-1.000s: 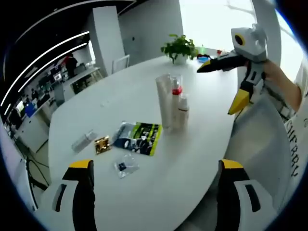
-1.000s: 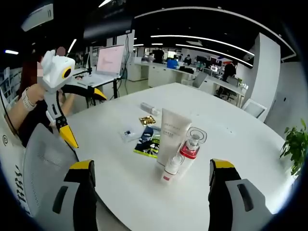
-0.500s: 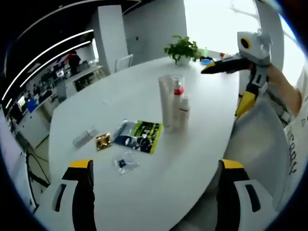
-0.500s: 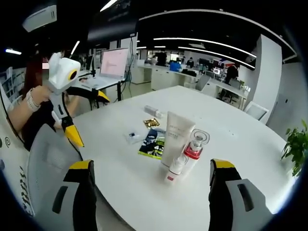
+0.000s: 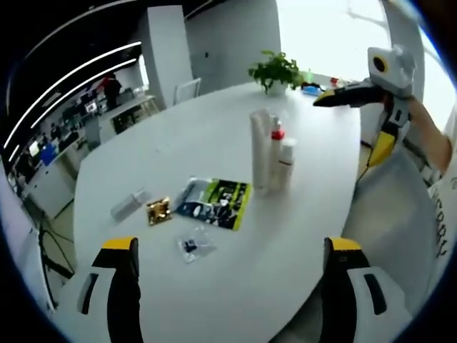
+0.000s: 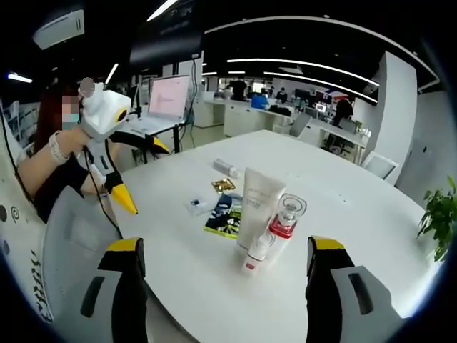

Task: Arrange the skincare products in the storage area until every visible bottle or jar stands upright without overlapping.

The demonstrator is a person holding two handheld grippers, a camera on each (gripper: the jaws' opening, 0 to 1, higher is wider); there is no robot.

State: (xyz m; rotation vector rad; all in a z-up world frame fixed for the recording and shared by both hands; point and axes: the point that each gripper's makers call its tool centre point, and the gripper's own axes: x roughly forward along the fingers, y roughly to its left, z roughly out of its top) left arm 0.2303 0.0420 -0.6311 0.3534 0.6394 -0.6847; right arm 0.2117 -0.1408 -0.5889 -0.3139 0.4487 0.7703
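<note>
**Skincare items on white table — both grippers clear of them**

- White table point(image 5: 300, 236): large, rounded, also seen in the right gripper view point(image 6: 357, 207).
- White tube point(image 5: 259, 148) / point(image 6: 255, 207): stands upright on its cap near the middle of the table.
- Clear bottle with red collar point(image 5: 275, 146) / point(image 6: 285, 218): upright, just beside the tube; whether they touch cannot be told.
- Small white bottle point(image 5: 285, 163) / point(image 6: 257, 254): upright, close against the other two, its base reddish in the right gripper view. The three form one tight cluster.
- Dark and green sachet point(image 5: 214, 204) / point(image 6: 223, 212): lies flat, just left of the cluster in the left gripper view.
- Gold packet point(image 5: 158, 211) / point(image 6: 223, 185): flat, beyond the sachet.
- Small clear packet point(image 5: 193, 245) / point(image 6: 196, 205): flat, near the sachet.
- Lying clear tube point(image 5: 128, 206) / point(image 6: 227, 168): on its side, well apart from the cluster.
- Potted plant point(image 5: 277, 70): at the far end of the table.
- Left gripper point(image 5: 228, 286): jaws spread wide apart, holding nothing, near edge of the table; seen from the other side point(image 6: 136, 175), a hand behind it.
- Right gripper point(image 6: 225, 286): jaws wide apart, empty — seen at the far right point(image 5: 357, 118), off the table edge.
</note>
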